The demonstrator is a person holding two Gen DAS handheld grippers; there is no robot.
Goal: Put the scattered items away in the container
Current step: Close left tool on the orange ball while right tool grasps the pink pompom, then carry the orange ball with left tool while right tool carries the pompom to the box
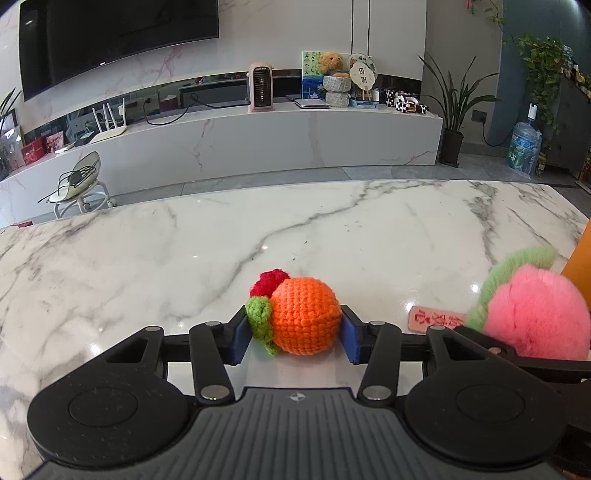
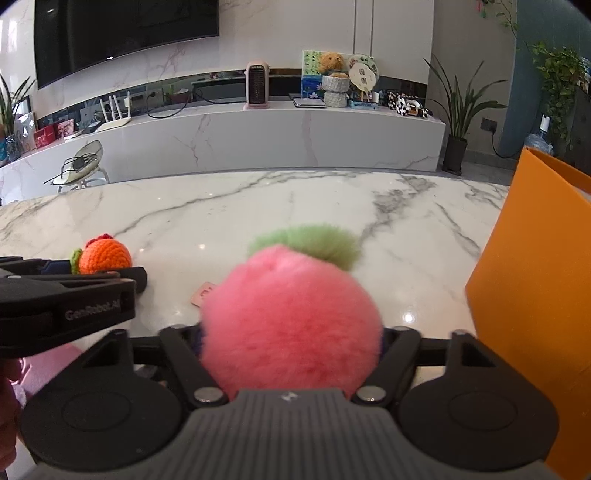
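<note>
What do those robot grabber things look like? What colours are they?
Each one is mostly black plastic. The left gripper has two blue pads on its fingers, thin black link bars with silver round pins, two big round black discs, and a ribbed grey body with a small round logo. The right gripper is built the same. Seen side-on, the left one has grey "GenRobot.AI" lettering.

Marble wall (image 1: pixel 258 33), wall-mounted television (image 1: pixel 110 33)
</note>
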